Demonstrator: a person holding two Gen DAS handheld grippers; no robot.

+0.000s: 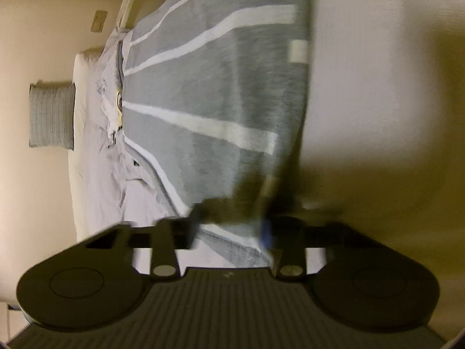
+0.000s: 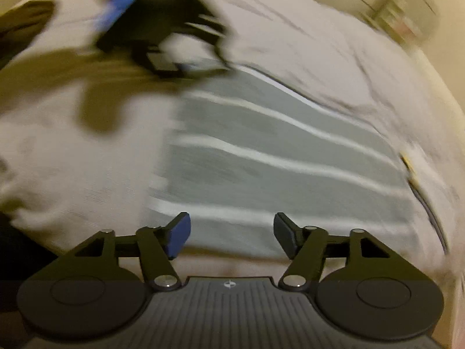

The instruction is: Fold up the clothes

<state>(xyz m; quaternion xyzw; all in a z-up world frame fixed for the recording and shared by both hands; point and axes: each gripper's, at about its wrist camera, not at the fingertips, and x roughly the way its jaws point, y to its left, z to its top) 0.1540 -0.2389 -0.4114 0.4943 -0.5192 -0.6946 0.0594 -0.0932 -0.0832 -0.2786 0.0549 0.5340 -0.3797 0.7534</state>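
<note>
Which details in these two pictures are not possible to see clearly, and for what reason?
- Left wrist view: whether the left gripper pinches the striped garment; motion blur and shadow smear its fingertips.
- Left wrist view: the print on the pale garment underneath; the striped one covers most of it.
- Right wrist view: the left gripper's shape; blurred.
- Right wrist view: the objects at top right; blurred, small.

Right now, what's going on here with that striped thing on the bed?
A person is folding clothes with two handheld grippers. A grey garment with white stripes lies spread on the pale bed sheet. The left gripper sits at its edge, fingers apart with cloth between them. The right gripper is open above the near edge, holding nothing.
</note>
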